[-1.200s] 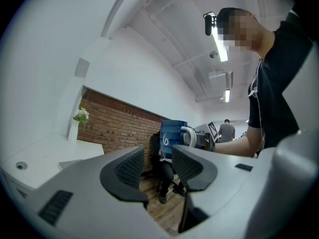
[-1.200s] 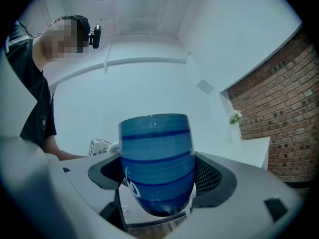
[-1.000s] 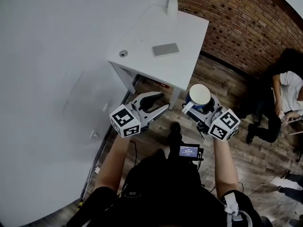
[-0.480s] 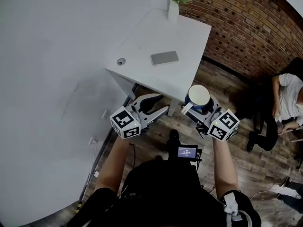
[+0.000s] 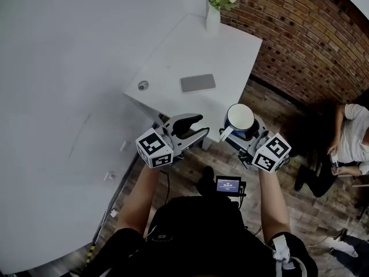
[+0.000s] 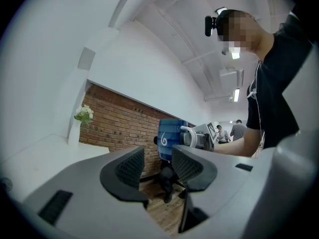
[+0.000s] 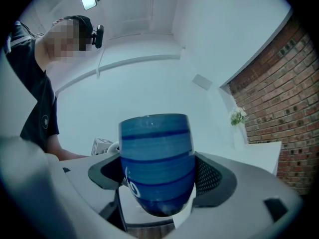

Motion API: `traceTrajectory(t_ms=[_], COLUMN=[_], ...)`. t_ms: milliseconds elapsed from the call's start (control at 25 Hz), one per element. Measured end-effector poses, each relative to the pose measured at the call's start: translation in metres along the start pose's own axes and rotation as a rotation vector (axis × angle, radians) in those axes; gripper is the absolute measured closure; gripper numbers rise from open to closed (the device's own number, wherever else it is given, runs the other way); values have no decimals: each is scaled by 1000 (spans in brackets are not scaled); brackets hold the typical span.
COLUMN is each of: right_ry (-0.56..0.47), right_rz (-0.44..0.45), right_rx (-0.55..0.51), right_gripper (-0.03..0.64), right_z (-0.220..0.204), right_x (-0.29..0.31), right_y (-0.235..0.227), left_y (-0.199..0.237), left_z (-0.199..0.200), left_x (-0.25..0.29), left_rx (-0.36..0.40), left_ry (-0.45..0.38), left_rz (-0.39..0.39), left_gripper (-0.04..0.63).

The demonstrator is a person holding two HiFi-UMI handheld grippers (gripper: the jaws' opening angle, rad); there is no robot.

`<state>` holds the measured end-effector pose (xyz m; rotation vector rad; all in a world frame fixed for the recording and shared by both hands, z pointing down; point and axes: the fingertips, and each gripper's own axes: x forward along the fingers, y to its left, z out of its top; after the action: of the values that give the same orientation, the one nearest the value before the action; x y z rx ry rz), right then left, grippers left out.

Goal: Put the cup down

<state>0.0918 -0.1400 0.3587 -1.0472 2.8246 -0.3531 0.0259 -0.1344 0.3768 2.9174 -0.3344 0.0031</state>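
Note:
A blue striped cup (image 5: 240,120) with a white inside and a white handle is held upright over the wooden floor, just off the near edge of the white table (image 5: 173,56). My right gripper (image 5: 244,133) is shut on its lower body; in the right gripper view the cup (image 7: 157,163) fills the space between both pads. My left gripper (image 5: 196,127) hovers to the cup's left, open and holding nothing. In the left gripper view the cup (image 6: 171,138) shows beyond the parted jaws of the left gripper (image 6: 158,169).
On the table lie a flat grey slab (image 5: 198,83) and a small round piece (image 5: 143,85), with a white vase of flowers (image 5: 214,17) at the far corner. A brick wall (image 5: 300,33) runs on the right. A person (image 5: 346,137) sits at the right.
The table has come closer, so both grippers now sit nearer its front edge. The cup stays in the right gripper; the left stays open.

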Motion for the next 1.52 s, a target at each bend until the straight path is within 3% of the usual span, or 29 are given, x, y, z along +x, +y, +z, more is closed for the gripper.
traceTrajectory(t_ms=[280, 960, 1520], right_ry=[21, 41, 19], right_rz=[46, 135, 84], right_rx=[-16, 17, 11], right_gripper=[216, 216, 216], right_z=[-7, 8, 19], right_x=[39, 48, 72], right_y=[-66, -61, -48], left_y=[71, 68, 80], left_z=[-7, 11, 22], left_x=[36, 31, 12], left_rx=[-6, -29, -25], left_ry=[-11, -2, 14], left_rz=[18, 91, 25], left_gripper=[433, 433, 433])
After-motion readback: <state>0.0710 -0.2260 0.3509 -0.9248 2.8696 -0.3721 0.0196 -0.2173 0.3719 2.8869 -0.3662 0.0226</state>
